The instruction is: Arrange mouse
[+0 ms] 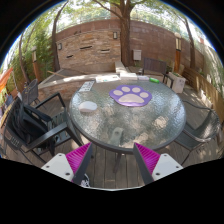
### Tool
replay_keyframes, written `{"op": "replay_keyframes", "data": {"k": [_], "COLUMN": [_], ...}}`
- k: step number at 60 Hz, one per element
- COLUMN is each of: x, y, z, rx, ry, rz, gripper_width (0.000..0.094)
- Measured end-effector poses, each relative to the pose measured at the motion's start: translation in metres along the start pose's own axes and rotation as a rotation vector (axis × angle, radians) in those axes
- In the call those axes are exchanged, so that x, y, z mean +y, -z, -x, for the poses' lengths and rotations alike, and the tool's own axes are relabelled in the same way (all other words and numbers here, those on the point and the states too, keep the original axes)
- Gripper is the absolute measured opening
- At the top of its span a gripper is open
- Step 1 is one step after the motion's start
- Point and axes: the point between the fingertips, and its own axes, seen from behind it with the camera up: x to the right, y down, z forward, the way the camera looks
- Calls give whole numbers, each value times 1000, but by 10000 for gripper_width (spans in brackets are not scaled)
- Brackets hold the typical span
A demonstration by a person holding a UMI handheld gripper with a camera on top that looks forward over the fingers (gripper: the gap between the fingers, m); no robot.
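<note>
A round glass table (125, 125) stands on a wooden deck, just ahead of my fingers. A purple mouse pad with a white paw print (131, 95) lies on the table's far side. A small pale oval thing, apparently the mouse (88, 106), lies on the glass to the left of the pad. My gripper (113, 150) is open and empty, held back from the table's near edge. Its magenta pads (79, 159) flank bare deck boards.
Black metal chairs stand at the table's left (35, 120) and right (200, 130). A tree trunk (124, 35) and a brick wall (90, 45) rise behind the table. Patio furniture (175, 78) stands at the back right.
</note>
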Motion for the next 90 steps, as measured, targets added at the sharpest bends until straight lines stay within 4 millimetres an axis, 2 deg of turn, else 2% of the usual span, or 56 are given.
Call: {"op": "replay_keyframes", "data": {"k": [10, 16, 22, 31, 34, 35, 36, 49, 52, 57, 63, 75, 78, 81, 85, 89, 90], "x": [-27, -49, -67, -91, -99, -99, -105, -140, -145, -145, -149, -150, -158, -171, -205, -252, -268], "y": [-82, -131, -175, -224, -235, -239, -247, -289, -296, -308, -312, -312, -307, -298, -282, -255, -255], "z": [90, 126, 151, 161, 157, 150, 157, 158, 159, 158, 156, 166, 171, 174, 179, 174, 175], "rx": [-59, -62, -50, -7, 20, 18, 21, 51, 59, 80, 98, 48, 27, -4, -46, -91, -103], "ry": [-15, -54, -76, -106, -112, -111, -112, -84, -69, -47, -33, 36, 36, 51, 35, 6, 8], "rz": [-6, -17, -9, -1, 2, 1, 3, 0, 1, 16, 11, 30, 17, 1, -58, -146, -164], "gripper_width": [840, 845, 844, 839, 841, 837, 840, 833, 807, 704, 497, 366, 342, 341, 342, 342, 341]}}
